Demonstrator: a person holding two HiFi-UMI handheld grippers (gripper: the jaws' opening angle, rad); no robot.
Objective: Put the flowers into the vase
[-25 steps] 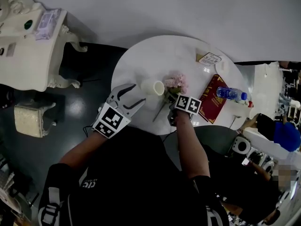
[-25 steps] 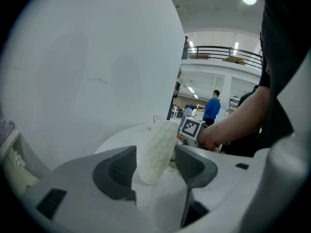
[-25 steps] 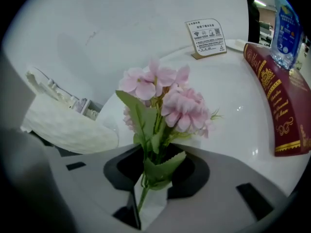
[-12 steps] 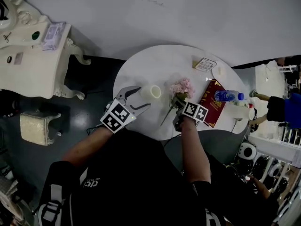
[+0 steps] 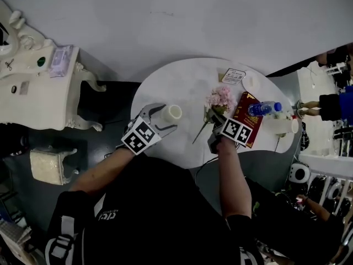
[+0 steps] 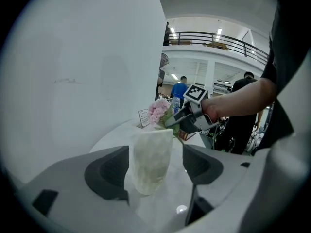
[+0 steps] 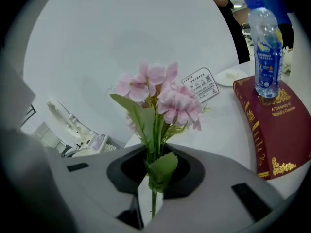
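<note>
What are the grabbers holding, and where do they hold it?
The right gripper pinches the pink flowers low on their green stems. The left gripper holds nothing: its jaws stand open around the white vase.

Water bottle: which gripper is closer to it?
Right. The right gripper holds flowers beside the red book under the water bottle; the left gripper is farther, at the vase.

Gold lettering on the dark red book (image 7: 272,130) in the right gripper view appears to read "A Treasury of World's Classics". The small white standing card (image 7: 200,84) on the table carries rows of icons and fine print too small to read. The print on the water bottle (image 7: 266,57)'s blue label cannot be made out either.
</note>
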